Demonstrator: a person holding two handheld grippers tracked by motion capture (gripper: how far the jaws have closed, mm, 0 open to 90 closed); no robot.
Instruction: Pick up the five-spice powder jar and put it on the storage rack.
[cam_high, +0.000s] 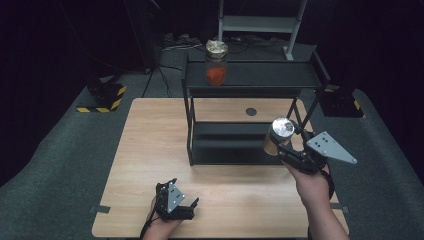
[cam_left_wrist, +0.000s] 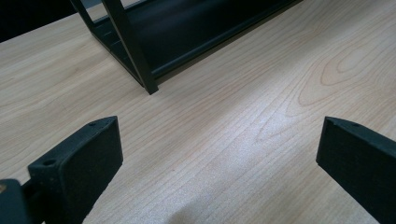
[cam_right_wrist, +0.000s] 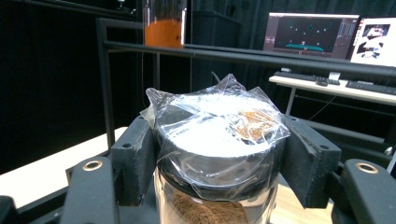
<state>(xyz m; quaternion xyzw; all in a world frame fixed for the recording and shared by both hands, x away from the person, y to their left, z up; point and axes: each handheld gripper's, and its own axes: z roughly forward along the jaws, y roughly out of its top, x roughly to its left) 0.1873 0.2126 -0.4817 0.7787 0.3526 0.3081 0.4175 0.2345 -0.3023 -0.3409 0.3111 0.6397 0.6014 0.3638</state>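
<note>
A glass jar of brown powder (cam_high: 276, 137) with a plastic-wrapped lid (cam_right_wrist: 219, 135) is held off the table in front of the black shelf unit's (cam_high: 252, 75) right side. My right gripper (cam_high: 287, 145) is shut on it, a black jaw pressed to each side just below the lid. A second jar with orange contents (cam_high: 216, 62) stands on the shelf's top level at the left, and the right gripper view shows its orange contents (cam_right_wrist: 163, 31) up behind the top rail. My left gripper (cam_high: 186, 206) rests low at the table's front edge, open, with bare wood (cam_left_wrist: 219, 154) between its jaws.
The wooden table (cam_high: 150, 150) has a round cable hole (cam_high: 251, 111) behind the shelf. The shelf's lower level (cam_high: 235, 142) lies bare. A yellow-and-black striped base (cam_high: 102, 97) stands on the floor at the left. Monitors and keyboards on a desk (cam_right_wrist: 327, 84) lie beyond the shelf.
</note>
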